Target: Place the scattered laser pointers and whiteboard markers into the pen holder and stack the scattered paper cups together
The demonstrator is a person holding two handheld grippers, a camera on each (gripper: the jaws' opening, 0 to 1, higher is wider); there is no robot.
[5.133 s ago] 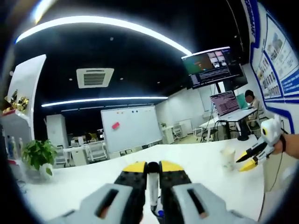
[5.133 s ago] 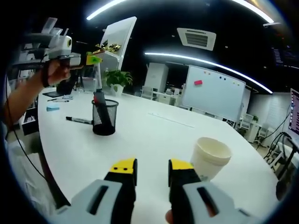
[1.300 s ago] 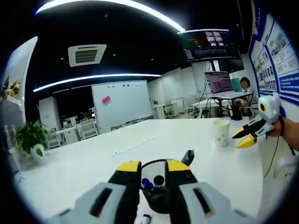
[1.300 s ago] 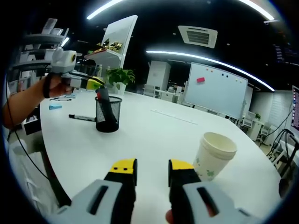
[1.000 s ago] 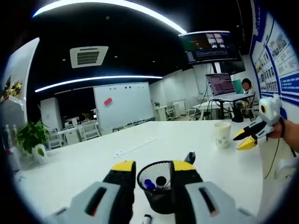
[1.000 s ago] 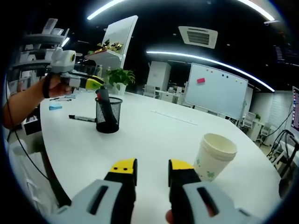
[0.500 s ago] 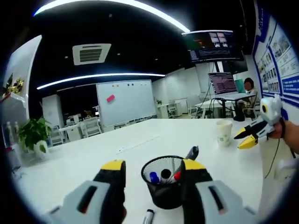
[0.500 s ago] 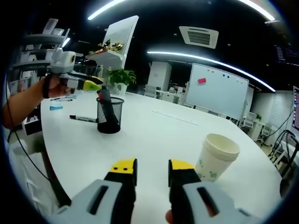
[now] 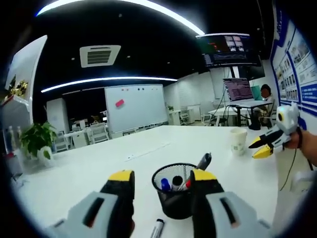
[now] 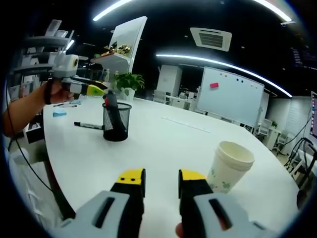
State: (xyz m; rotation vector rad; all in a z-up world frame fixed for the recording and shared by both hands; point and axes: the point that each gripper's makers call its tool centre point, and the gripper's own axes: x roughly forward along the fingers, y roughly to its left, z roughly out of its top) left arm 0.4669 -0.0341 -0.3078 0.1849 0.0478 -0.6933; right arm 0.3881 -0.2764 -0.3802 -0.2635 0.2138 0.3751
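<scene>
White curved office table [image 10: 163,144] — black mesh pen holder [image 9: 177,197] stands between the spread, empty jaws of the left gripper [image 9: 161,179], a black marker [image 9: 157,229] lying just below. Right gripper [image 10: 162,177], jaws parted and empty, faces the white paper cup [image 10: 231,166] — best approached level, closing gently on its wall.

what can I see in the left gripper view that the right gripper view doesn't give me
Left gripper view looks down into the pen holder, showing blue, black and red marker caps, plus a wall monitor.

Right gripper view shows the whole marker lying behind the holder, and a plant.

Both show the holder, the paper cup, the table and the whiteboard.
</scene>
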